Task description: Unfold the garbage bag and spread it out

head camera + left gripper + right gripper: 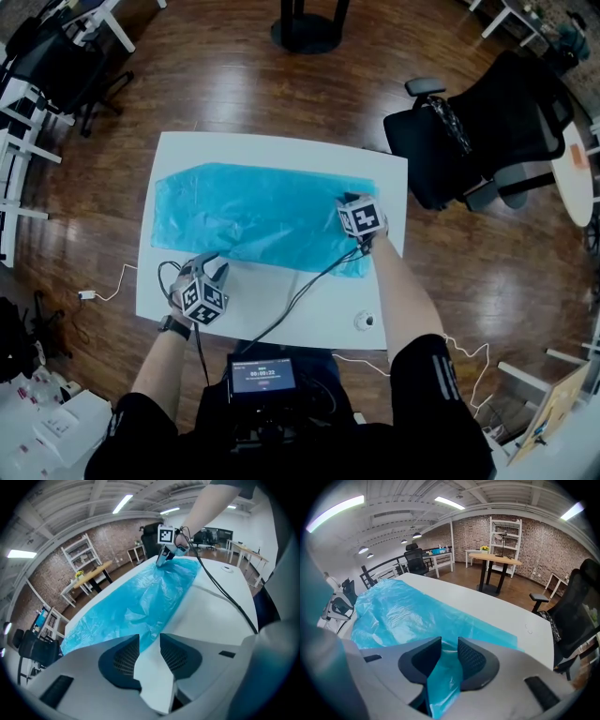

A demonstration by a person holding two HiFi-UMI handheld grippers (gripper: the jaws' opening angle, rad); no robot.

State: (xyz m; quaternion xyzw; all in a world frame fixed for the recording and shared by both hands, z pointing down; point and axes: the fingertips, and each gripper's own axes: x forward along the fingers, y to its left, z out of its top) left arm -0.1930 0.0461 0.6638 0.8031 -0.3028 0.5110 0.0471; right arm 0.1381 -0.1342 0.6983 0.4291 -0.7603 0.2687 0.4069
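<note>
Head view: blue garbage bag [258, 211] lies spread flat across white table [248, 295]; right gripper [352, 204] is at its near-right corner. Text on the screen [263, 375] past table's near edge is unreadable. Left gripper view: left gripper [150, 651] has its jaws apart over bare table, empty. Right gripper view: jaws clamped on bag film.

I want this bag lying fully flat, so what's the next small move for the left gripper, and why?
Probably ease the left gripper forward to the near edge of the bag and close on it. Its jaws stand apart with only bare table between them, just short of that wrinkled edge, while the right gripper appears to grip the bag's other end.
</note>
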